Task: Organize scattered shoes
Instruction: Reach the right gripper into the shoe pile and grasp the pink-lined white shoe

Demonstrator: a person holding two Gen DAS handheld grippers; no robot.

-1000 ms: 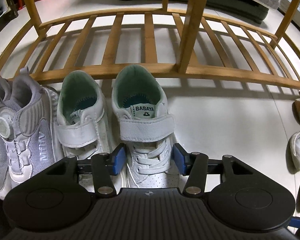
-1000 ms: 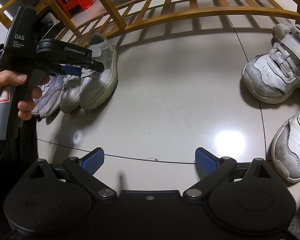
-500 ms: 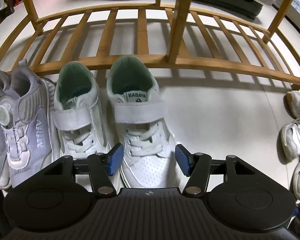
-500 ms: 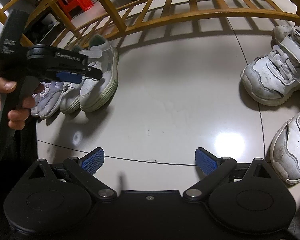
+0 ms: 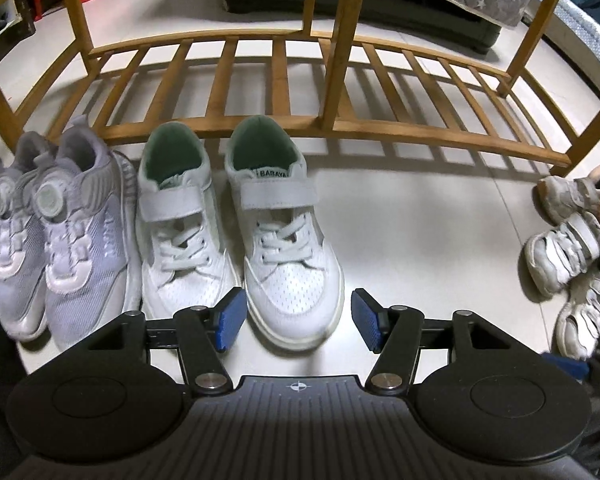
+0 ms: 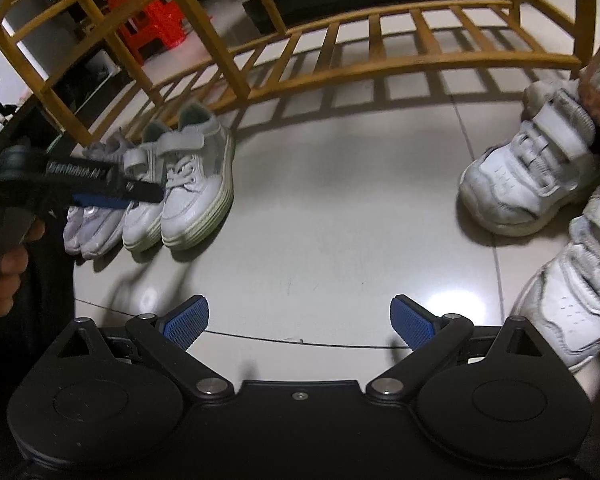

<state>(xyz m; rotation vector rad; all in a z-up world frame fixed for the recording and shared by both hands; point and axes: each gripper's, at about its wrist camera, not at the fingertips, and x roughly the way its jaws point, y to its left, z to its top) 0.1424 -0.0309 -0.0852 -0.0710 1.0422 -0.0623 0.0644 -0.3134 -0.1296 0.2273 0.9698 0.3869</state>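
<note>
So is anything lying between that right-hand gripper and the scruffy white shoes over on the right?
Nothing visible: only bare floor separates the right gripper from the scuffed white shoes.

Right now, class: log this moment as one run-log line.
left gripper: open, empty | right gripper: open, empty | white shoe: placed beside mate | chunky sneakers: unsorted

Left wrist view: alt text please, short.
Open left gripper hangs over a tiled floor, jaws empty, just short of the toe of a white shoe. Its mate and a grey pair line up alongside, before a wooden rack; more shoes lie far right.
</note>
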